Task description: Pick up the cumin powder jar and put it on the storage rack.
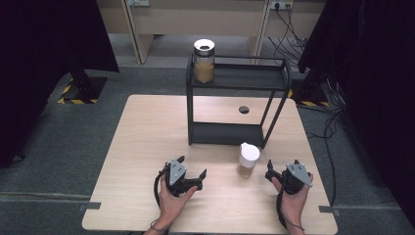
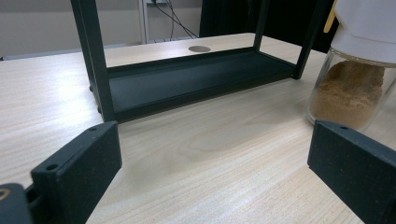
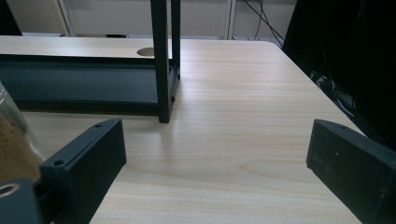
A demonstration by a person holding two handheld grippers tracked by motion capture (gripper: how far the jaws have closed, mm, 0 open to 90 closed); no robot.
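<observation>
A glass jar with a white lid (image 1: 248, 159), part full of brown powder, stands on the wooden table (image 1: 147, 147) just in front of a black two-shelf rack (image 1: 235, 132). A second jar with a black lid (image 1: 204, 61) stands on the rack's top shelf at the left. My left gripper (image 1: 192, 166) rests left of the white-lidded jar, open, with nothing between its jaws. My right gripper (image 1: 283, 165) rests right of that jar, also open and empty. In the left gripper view the jar (image 2: 348, 93) stands beyond the right jaw. In the right gripper view the jar (image 3: 11, 135) sits at the left edge.
The rack's lower shelf (image 2: 187, 79) is bare, and one of its posts (image 3: 163, 70) rises ahead of my right gripper. A round cable hole (image 1: 243, 109) lies in the table behind the rack. The table's right edge (image 3: 299, 70) is close to my right gripper.
</observation>
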